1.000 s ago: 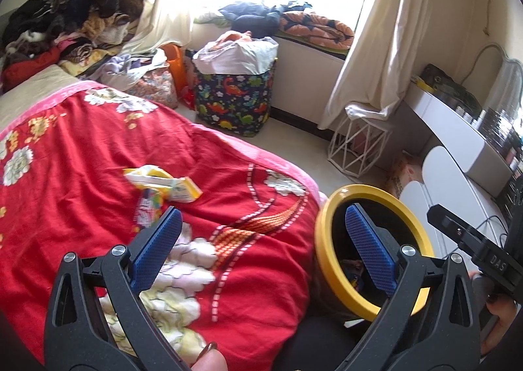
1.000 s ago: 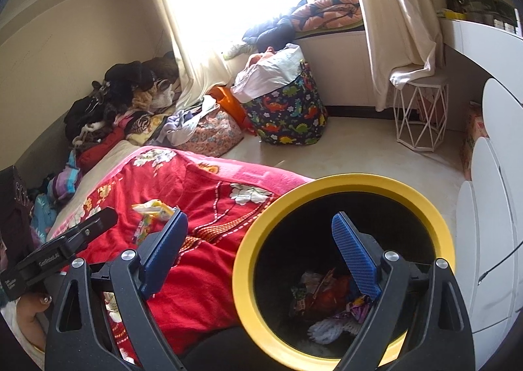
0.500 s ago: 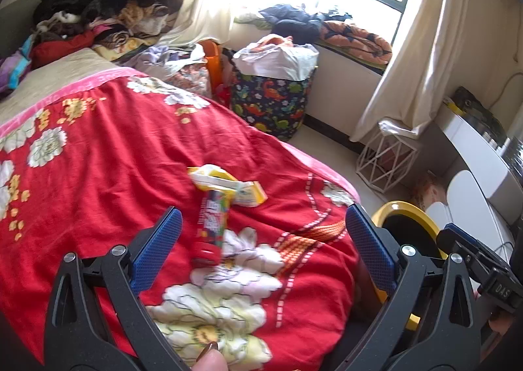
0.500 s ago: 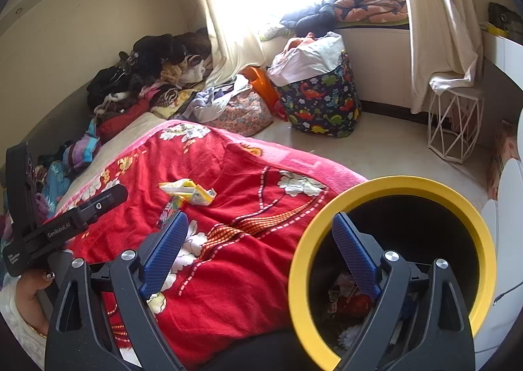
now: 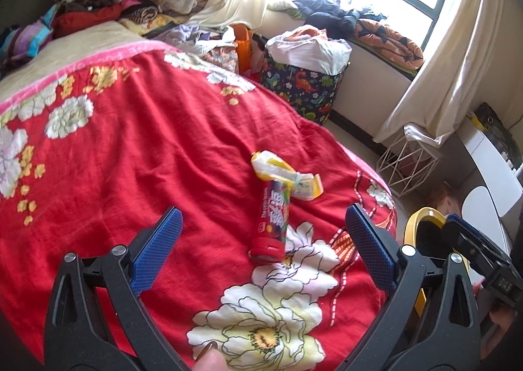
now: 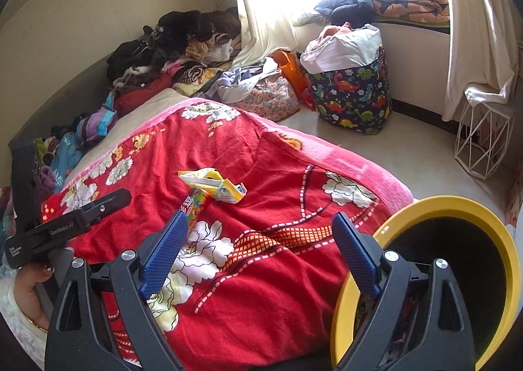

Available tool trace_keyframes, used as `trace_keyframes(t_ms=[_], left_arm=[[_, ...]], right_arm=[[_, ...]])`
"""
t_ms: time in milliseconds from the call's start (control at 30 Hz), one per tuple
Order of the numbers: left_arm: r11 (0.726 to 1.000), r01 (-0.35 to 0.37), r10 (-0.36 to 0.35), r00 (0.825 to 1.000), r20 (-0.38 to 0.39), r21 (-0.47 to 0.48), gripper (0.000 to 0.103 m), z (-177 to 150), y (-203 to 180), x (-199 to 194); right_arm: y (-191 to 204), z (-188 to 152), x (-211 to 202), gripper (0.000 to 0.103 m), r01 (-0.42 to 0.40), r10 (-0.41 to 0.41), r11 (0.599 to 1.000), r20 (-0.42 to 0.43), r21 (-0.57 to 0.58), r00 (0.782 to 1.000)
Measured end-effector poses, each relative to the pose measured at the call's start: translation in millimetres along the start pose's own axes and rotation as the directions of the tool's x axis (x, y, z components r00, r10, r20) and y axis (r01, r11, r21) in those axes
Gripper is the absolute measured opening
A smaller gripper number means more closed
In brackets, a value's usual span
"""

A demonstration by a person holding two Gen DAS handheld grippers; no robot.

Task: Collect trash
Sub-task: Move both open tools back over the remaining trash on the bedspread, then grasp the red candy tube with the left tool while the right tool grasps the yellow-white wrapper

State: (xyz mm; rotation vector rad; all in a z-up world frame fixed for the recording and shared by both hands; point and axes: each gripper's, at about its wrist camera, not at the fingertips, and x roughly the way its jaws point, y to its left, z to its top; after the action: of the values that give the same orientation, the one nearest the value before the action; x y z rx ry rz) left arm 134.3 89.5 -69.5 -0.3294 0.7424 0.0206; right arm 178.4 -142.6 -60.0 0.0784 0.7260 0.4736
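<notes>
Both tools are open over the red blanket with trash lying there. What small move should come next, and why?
Probably ease the left tool forward and down onto the candy tube: it lies between the open, empty jaws, resting against the yellow wrapper, and the yellow-rimmed bin waits beside the bed.

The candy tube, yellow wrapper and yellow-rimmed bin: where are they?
candy tube (image 5: 273, 219), left wrist view, middle of its printed body
yellow wrapper (image 5: 278, 171), left wrist view, crumpled centre
yellow-rimmed bin (image 6: 457, 204), right wrist view, top of rim

A candy tube (image 5: 273, 217) and yellow wrapper (image 5: 287, 176) lie touching on the red floral bedspread (image 5: 130, 148).
</notes>
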Motion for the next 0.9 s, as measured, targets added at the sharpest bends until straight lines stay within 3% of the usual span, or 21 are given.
trace_keyframes(t_ms=[233, 467, 667, 733, 900], left_arm=[[0.999, 0.037, -0.037, 0.997, -0.074, -0.004, 0.068, -9, 3, 20], [0.998, 0.068, -0.067, 0.989, -0.130, 0.006, 0.057, -19, -3, 41], [0.998, 0.060, -0.059, 0.986, -0.155, 0.002, 0.053, -24, -4, 55], [0.998, 0.056, -0.055, 0.985, -0.163, 0.001, 0.047, -25, -5, 59], [0.999, 0.042, -0.042, 0.983, -0.179, -0.003, 0.046, -28, -6, 67]], right_arm=[[9, 16, 47, 0.062, -0.041, 0.039, 0.998, -0.054, -0.038, 0.998], [23, 27, 100, 0.037, -0.056, 0.040, 0.990, -0.128, -0.128, 0.991], [34, 28, 138, 0.029, -0.094, 0.058, 0.980, -0.200, -0.177, 0.978], [36, 28, 146, 0.029, -0.106, 0.065, 0.978, -0.216, -0.181, 0.974], [40, 30, 161, 0.028, -0.113, 0.064, 0.973, -0.233, -0.203, 0.970]])
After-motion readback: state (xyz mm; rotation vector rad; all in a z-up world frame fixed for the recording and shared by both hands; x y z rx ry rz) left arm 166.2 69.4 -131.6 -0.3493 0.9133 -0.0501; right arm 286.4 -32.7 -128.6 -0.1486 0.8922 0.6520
